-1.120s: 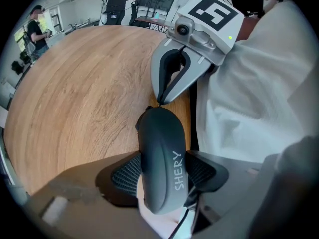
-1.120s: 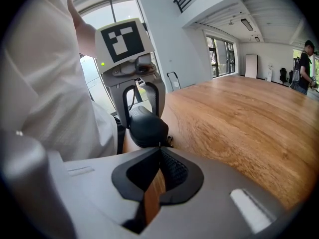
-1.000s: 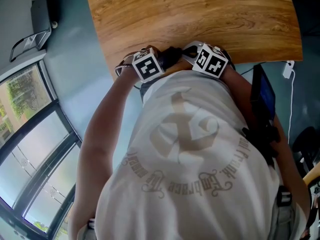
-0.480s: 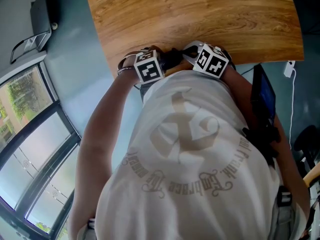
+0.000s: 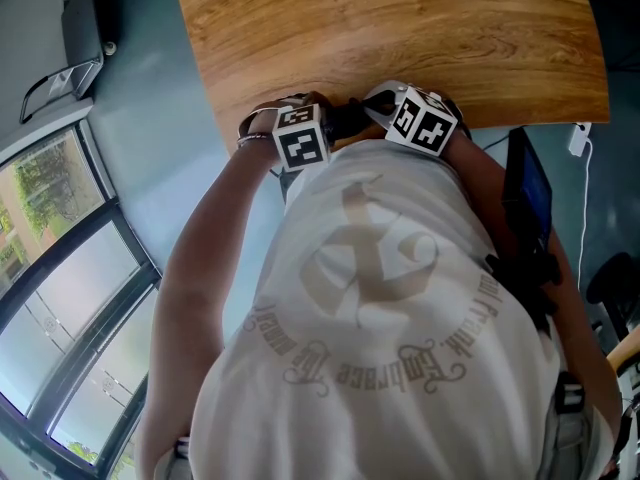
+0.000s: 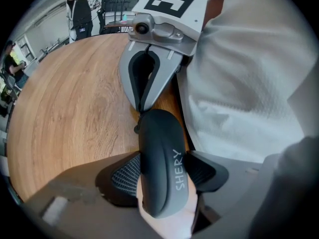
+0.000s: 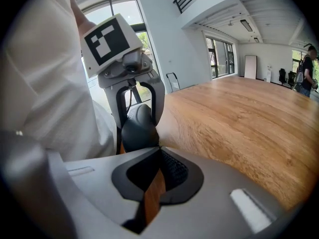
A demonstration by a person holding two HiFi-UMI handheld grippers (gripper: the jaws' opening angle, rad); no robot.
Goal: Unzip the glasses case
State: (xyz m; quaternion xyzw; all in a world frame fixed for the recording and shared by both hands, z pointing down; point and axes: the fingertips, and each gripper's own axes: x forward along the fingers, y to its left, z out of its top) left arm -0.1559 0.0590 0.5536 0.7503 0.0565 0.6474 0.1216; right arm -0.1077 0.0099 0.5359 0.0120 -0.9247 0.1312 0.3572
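L gripper (image 6: 162, 176) clamped on a dark grey glasses case (image 6: 158, 148), right by the person's white shirt (image 6: 239, 83). R gripper (image 7: 158, 151) jaws pinched together at case's far end; whether they nip anything, can't tell. Wooden table (image 6: 70, 108) beyond.

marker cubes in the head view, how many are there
2: the left cube at picture left, the right cube beside it, both over the table's near edge. None seems hidden.
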